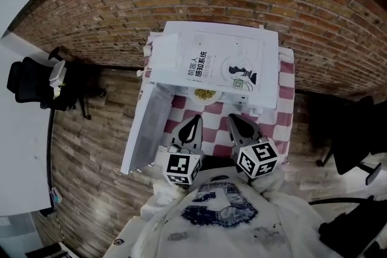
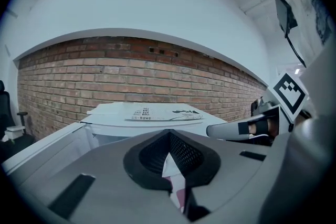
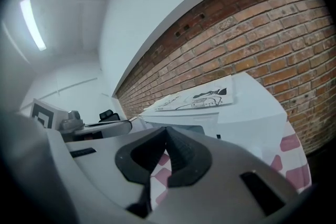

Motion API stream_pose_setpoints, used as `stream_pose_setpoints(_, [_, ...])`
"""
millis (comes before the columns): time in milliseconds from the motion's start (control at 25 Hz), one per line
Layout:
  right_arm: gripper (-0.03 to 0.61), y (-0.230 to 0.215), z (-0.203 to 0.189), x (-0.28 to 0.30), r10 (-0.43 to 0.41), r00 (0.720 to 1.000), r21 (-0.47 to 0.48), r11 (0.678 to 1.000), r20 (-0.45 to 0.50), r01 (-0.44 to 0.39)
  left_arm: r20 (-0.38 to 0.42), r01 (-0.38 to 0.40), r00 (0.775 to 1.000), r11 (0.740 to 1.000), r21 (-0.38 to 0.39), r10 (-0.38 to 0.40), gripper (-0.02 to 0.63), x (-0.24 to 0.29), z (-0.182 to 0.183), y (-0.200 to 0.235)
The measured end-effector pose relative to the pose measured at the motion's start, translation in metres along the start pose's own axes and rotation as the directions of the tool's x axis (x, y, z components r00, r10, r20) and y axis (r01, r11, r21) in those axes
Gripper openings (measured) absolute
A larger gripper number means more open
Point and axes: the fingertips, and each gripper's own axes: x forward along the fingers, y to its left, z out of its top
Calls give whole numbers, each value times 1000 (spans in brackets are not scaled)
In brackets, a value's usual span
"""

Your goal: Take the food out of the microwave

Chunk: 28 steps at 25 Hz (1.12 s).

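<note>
White microwave on checked tablecloth, door swung open leftward; bowl of food inside; nearer, left gripper and right gripper both closed, empty.

My left gripper just in front of microwave, jaws pressed together, nothing between. My right gripper close beside it, jaws likewise together, empty. Both point toward microwave, tilted slightly down; marker cubes back near my chest.
</note>
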Motion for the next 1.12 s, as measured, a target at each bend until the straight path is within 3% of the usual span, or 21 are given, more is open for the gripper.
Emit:
stream_pose_setpoints(320, [14,-1,3,14,-113,993,17,994,44,112,-5,137,991,990,5,-137,8,25,-3,17])
stream_pose_setpoints(600, [14,5,5,24,-158,985,8,987,67,158,-25,234,972,972,-19,-234,8,34,-10,22])
stream_pose_setpoints(1120, [14,8,-11,39,-205,977,17,979,51,205,-71,304,948,950,-67,-309,9,49,-41,31])
